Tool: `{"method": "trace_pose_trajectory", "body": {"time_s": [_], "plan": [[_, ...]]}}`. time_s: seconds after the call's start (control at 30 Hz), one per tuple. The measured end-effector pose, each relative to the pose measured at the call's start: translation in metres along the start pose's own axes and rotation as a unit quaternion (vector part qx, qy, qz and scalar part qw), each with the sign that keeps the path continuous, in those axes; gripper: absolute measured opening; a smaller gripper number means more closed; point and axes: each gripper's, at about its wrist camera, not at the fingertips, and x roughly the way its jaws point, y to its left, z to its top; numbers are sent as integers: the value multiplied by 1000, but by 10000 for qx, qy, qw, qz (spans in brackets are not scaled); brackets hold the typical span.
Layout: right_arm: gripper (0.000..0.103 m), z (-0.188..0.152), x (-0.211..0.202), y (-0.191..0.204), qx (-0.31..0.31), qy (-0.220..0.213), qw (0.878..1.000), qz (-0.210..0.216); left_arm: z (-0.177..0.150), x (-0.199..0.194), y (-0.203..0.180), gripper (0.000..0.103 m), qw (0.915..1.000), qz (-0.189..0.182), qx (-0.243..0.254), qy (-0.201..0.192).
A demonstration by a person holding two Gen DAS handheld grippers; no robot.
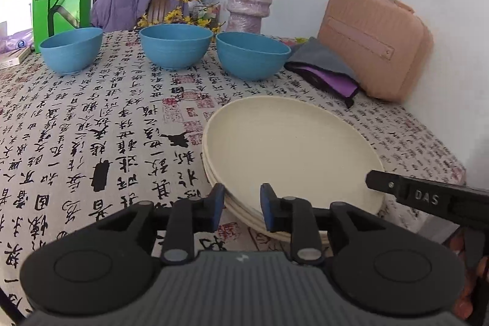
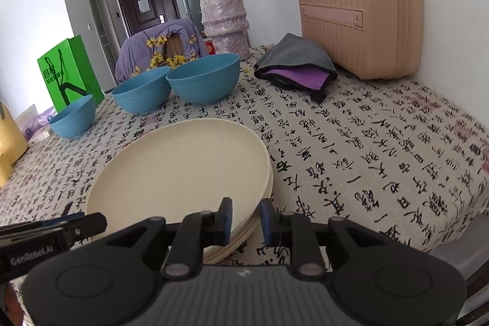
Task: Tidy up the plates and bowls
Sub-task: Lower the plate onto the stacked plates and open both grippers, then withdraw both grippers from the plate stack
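Left gripper (image 1: 241, 205): spread, straddling the plate stack's (image 1: 290, 148) rim.
Right gripper (image 2: 246, 217): likewise spread.
Right view only: yellow object (image 2: 9, 142).
Surface: calligraphy tablecloth (image 2: 366, 142); three blue bowls (image 1: 175, 46) behind.

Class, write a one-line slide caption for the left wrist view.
Open left gripper straddles the near rim of the stacked cream plates, with three blue bowls lined up behind on the calligraphy tablecloth.
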Motion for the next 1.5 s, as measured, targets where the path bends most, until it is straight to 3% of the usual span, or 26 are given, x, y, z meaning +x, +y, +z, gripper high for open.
{"method": "trace_pose_trajectory", "body": {"time_s": [0.23, 0.33, 0.47, 0.63, 0.67, 0.77, 0.9, 1.0, 1.27, 1.5], "plan": [[24, 4, -21, 1, -71, -254, 9996, -69, -1, -27, 6, 38, 9991, 90, 68, -414], [28, 4, -34, 7, -106, -457, 9989, 64, -3, -44, 13, 52, 9972, 218, 161, -694], [53, -4, -51, 38, -602, -851, 9939, 368, -13, -73, 30, 76, 9911, 625, 275, -1143], [62, -26, -61, 93, -1311, -1141, 9792, 1043, -32, -109, 65, 96, 9813, 1128, 175, -1551], [68, -31, -63, 104, -1395, -1199, 9762, 1151, -37, -117, 73, 101, 9794, 1228, 103, -1597], [80, -53, -71, 129, -1628, -1439, 9657, 1425, -54, -139, 97, 103, 9734, 1516, 25, -1718], [85, -89, -81, 159, -1927, -1616, 9554, 1547, -78, -163, 132, 103, 9684, 1796, -189, -1723], [89, -107, -83, 175, -1855, -1580, 9563, 1614, -93, -175, 153, 103, 9647, 1964, -400, -1710], [90, -106, -83, 201, -2035, -1609, 9529, 1569, -98, -184, 185, 103, 9574, 2163, -598, -1820], [90, -93, -64, 202, -1957, -1533, 9590, 1364, -85, -166, 196, 103, 9597, 2133, -585, -1731]]}}
